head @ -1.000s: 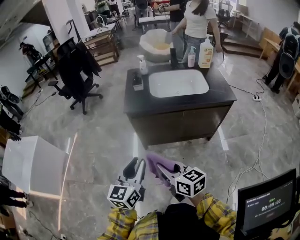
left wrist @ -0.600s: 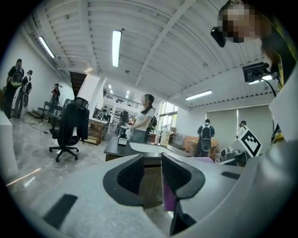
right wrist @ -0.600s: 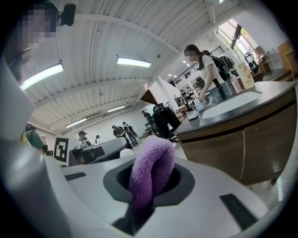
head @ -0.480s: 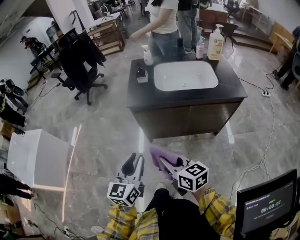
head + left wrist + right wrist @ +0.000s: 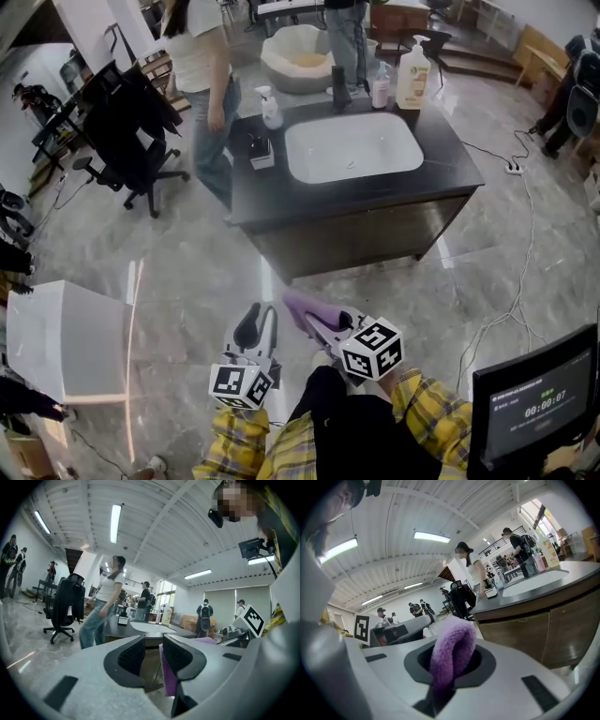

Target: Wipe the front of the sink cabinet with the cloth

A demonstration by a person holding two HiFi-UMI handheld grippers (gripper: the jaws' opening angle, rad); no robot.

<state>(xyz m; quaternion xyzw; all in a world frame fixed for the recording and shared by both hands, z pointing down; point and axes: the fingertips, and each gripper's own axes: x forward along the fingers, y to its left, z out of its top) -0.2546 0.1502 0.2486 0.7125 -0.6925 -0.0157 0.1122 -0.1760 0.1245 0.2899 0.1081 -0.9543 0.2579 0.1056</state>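
The sink cabinet has a dark top and a white basin (image 5: 352, 145); its brown front (image 5: 361, 237) faces me across bare floor. My right gripper (image 5: 302, 316) is low in the head view, short of the cabinet, shut on a folded purple cloth (image 5: 296, 307). In the right gripper view the cloth (image 5: 453, 652) bulges up between the pads, and the cabinet doors (image 5: 534, 630) stand off to the right. My left gripper (image 5: 255, 325) hangs beside it. Its pads (image 5: 133, 656) stand a narrow gap apart with nothing between them.
A person (image 5: 202, 80) stands at the cabinet's left end. Bottles (image 5: 411, 77) and a spray bottle (image 5: 270, 108) stand on the counter. Around it are a black office chair (image 5: 127, 127), a white box (image 5: 66, 337), a floor cable (image 5: 517, 281) and a monitor (image 5: 536, 389).
The person in the white top has walked from behind the cabinet round to its left end. Both grippers stay low before me, and the cloth stays in the right one.
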